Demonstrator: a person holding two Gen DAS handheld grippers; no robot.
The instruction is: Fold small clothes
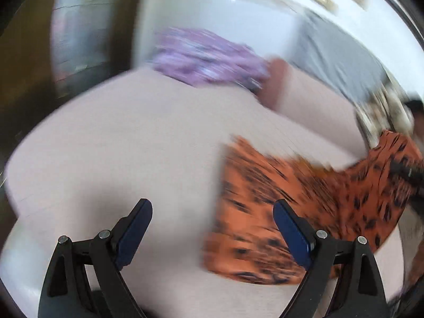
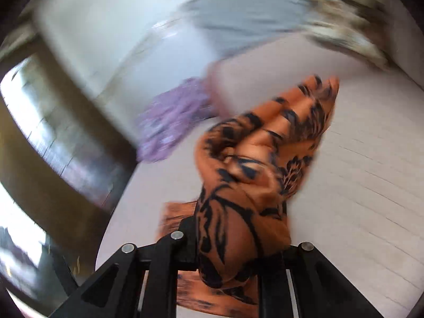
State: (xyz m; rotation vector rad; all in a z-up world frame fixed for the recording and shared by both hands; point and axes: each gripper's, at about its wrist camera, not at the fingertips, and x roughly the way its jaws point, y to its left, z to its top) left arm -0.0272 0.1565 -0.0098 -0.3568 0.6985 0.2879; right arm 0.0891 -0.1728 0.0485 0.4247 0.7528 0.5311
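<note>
An orange garment with black print (image 1: 291,212) lies on the pale table (image 1: 119,145) at the right of the left wrist view. My left gripper (image 1: 212,228) is open and empty above the table, its right finger (image 1: 291,230) over the garment's left part. My right gripper (image 2: 238,233) is shut on the orange garment (image 2: 251,172) and holds a bunched fold of it above the table; cloth hides its fingertips. In the left wrist view the right gripper (image 1: 408,172) shows dark at the garment's far right end. Both views are blurred.
A purple patterned cloth (image 1: 206,58) (image 2: 169,122) lies at the table's far edge. A grey garment (image 1: 339,53) and a beige patterned cloth (image 1: 381,116) lie at the far right. Dark wooden furniture (image 2: 53,145) stands beyond the table's left edge.
</note>
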